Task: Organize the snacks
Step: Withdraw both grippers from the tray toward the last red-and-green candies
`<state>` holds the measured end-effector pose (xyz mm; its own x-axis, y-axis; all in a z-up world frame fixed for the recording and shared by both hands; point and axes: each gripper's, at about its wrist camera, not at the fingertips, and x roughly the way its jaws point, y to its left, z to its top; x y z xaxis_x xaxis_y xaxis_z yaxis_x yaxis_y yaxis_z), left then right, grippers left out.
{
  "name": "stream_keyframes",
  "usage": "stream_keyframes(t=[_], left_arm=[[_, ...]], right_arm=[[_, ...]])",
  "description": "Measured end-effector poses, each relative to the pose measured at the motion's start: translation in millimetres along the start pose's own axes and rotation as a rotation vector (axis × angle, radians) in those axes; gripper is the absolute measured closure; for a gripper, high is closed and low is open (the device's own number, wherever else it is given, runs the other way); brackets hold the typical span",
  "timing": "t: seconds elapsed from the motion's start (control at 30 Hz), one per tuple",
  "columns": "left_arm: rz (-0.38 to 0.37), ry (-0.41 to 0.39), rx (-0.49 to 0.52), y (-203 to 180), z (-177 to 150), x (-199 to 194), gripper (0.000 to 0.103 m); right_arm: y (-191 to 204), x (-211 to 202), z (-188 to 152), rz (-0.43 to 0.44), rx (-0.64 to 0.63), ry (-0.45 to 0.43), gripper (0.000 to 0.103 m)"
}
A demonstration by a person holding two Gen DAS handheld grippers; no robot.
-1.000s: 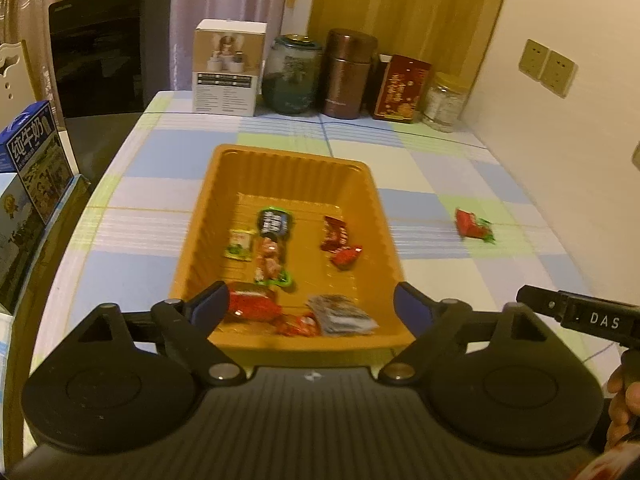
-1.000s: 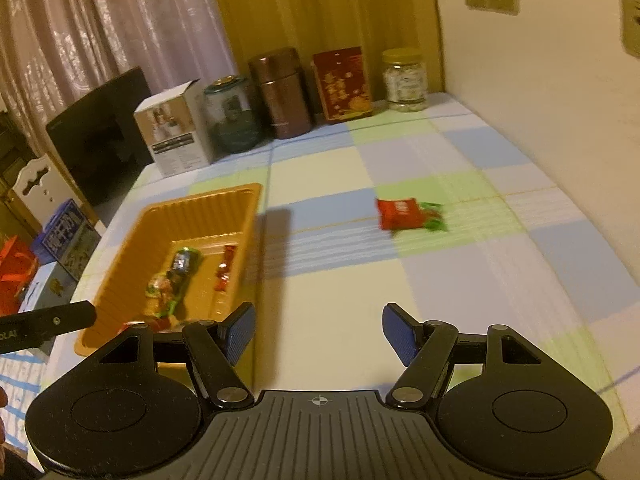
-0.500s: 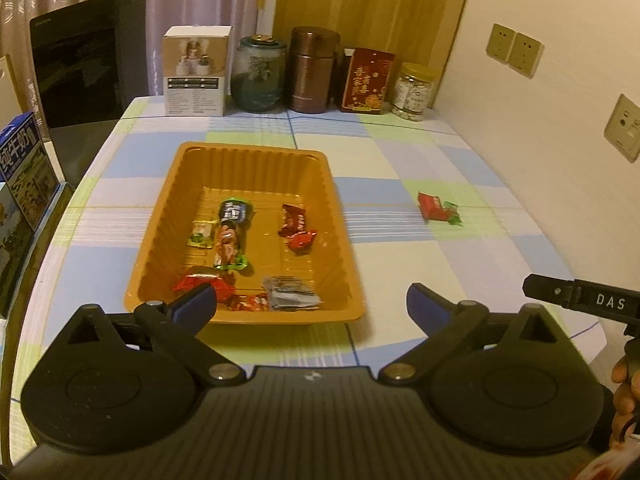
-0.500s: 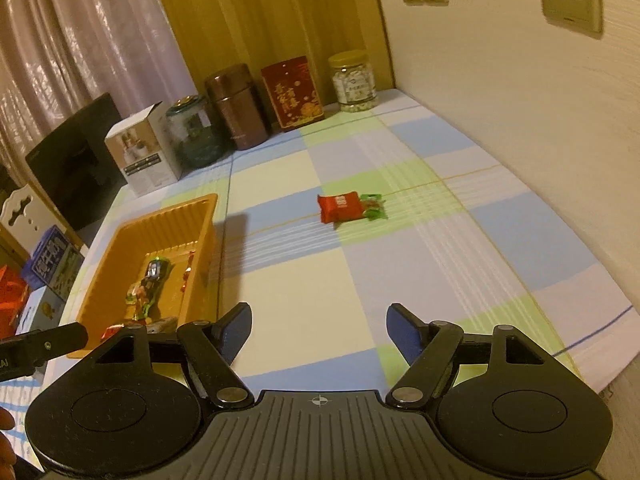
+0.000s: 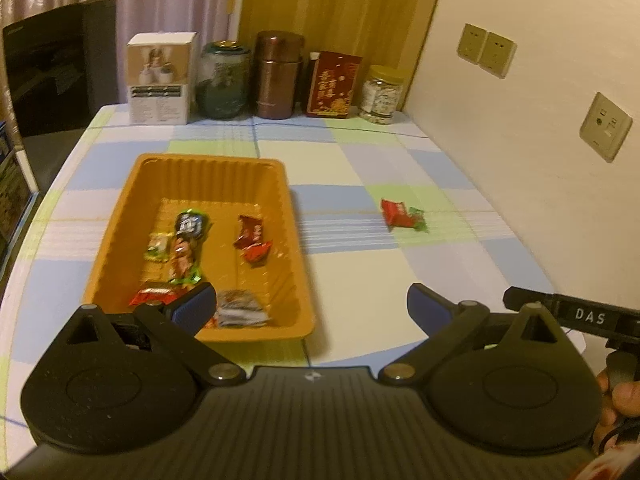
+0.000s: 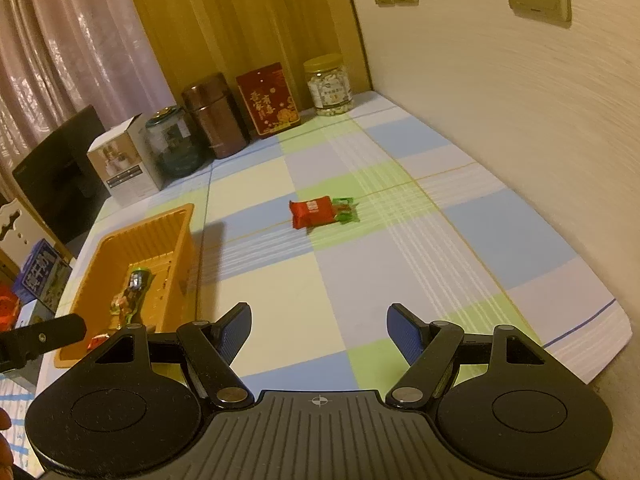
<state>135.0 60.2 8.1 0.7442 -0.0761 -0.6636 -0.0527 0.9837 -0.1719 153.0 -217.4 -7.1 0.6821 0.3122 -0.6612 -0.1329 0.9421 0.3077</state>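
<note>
Both grippers, left (image 5: 312, 308) and right (image 6: 319, 330), spread wide, empty. Red snack (image 6: 313, 211) on table (image 6: 500, 240), apart from tray (image 5: 208, 172).

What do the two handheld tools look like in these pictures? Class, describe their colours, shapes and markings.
Both are matte black. The left tool and the right tool each have two angled fingers with blue ribbed pads, silver pivot screws, two round housings and a ridged centre plate with a small crosshair mark. A black bar on the right tool's body reads DAS in white.

cream wall (image 6: 500, 92), pink curtains (image 6: 76, 52), checked table (image 6: 400, 248)
</note>
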Motion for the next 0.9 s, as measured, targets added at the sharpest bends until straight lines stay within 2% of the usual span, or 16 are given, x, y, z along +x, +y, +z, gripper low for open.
stream_keyframes(t=[0.47, 0.9], left_arm=[[-0.054, 0.003, 0.088, -40, 17, 28, 0.002], [-0.089, 0.024, 0.133, -61, 28, 57, 0.002]], right_arm=[[-35, 4, 13, -0.049, 0.051, -0.014, 0.028], [-51, 17, 24, -0.076, 0.062, -0.011, 0.028]])
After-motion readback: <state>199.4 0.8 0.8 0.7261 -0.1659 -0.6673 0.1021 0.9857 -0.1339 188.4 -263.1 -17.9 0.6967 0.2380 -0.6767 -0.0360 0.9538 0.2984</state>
